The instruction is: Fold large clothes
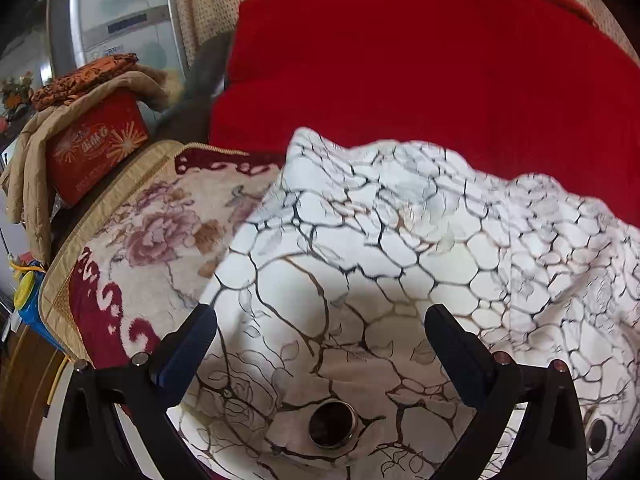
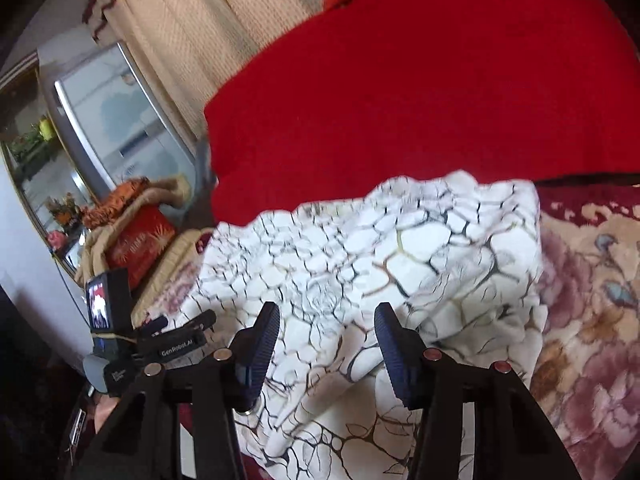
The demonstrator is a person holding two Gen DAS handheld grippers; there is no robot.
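light: bright daylight, soft, no harsh glare
shadows: dark patch on the white patterned cloth [image 1: 360, 264] between the left gripper [image 1: 320, 320] fingers
blur: far edge of the cloth smeared in both views, worse on the right wrist
edges: heavy fisheye bending, black corners
red blanket [image 2: 420, 92]: blown-out, barely any texture

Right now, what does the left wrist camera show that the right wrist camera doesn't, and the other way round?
Only the left wrist view shows the metal grommet near the cloth's close edge and a yellow and blue toy at far left. Only the right wrist view shows the left claw's camera screen and the floral blanket right of the cloth. Both show the white crackle-print cloth, red cushion, red box and fridge.
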